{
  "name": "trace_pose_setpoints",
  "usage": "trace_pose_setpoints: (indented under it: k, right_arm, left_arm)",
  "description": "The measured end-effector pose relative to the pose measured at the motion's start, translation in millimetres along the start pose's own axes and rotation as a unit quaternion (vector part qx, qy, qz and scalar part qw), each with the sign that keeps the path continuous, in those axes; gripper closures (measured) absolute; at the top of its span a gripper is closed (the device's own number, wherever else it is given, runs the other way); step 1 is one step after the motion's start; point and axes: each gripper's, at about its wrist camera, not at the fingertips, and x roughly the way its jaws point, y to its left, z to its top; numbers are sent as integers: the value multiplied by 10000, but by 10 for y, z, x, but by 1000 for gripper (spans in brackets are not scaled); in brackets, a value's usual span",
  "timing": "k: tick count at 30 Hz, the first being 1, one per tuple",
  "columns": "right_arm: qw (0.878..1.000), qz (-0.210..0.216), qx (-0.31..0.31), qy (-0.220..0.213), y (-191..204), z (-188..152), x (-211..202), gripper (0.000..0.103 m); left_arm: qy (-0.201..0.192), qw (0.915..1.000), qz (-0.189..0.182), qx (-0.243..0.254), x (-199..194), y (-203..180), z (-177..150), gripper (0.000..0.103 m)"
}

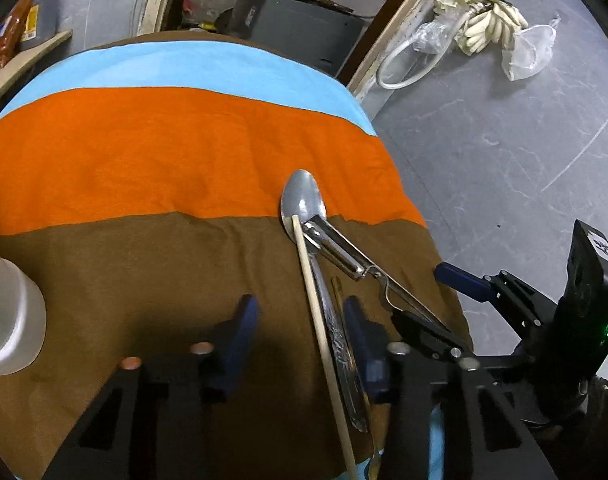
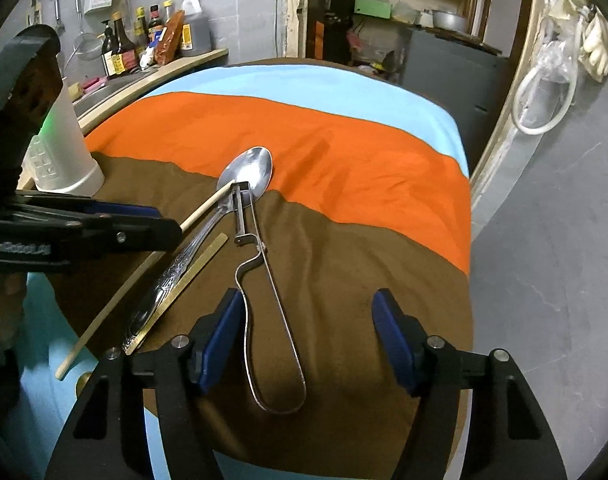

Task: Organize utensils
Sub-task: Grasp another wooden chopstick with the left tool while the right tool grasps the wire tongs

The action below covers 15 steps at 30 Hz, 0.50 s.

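A metal spoon (image 1: 304, 200) (image 2: 248, 168) lies on the striped cloth (image 1: 144, 160) (image 2: 364, 168). Across its bowl rest the tip of a wooden chopstick (image 1: 316, 308) (image 2: 204, 212) and the head of a wire-handled peeler (image 1: 336, 248) (image 2: 240, 216). A flat brass stick (image 2: 184, 284) lies beside the spoon handle. My left gripper (image 1: 304, 344) (image 2: 164, 222) stands open, straddling the chopstick and spoon handle without pressing them. My right gripper (image 2: 308, 340) (image 1: 420, 294) is open around the peeler's wire loop, which runs close to its left finger.
A white plastic cup (image 1: 8, 320) (image 2: 64, 152) stands on the cloth to the left. The table's right edge drops to a grey tiled floor (image 1: 504, 160). Bottles (image 2: 152, 36) line a counter at the back left.
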Motion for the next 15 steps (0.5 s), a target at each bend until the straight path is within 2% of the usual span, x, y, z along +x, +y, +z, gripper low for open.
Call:
trace_pose_setpoints:
  k: [2,5,9,11,15]
  right_arm:
    - [10000,52,-32,33,-12,10,5,42]
    - [9999,87,-78,73,-16,15,27,41]
    - [9999,120,-91,77,-26,48,61,42]
    - [9998,173,-104,86,-16,83,87,42]
    - [9991,399,-87,107,-4,134,118,41]
  left_arm:
    - [19,10000,48,-24,22,10,15,78]
    - [112,9999,18,31,63,-9,43,79]
    - [184,9991,210,326,108,-110,84,80]
    - [235,9990,170,346,112,-112,89,95]
    - [240,9992,80,296,78,-60,84,95]
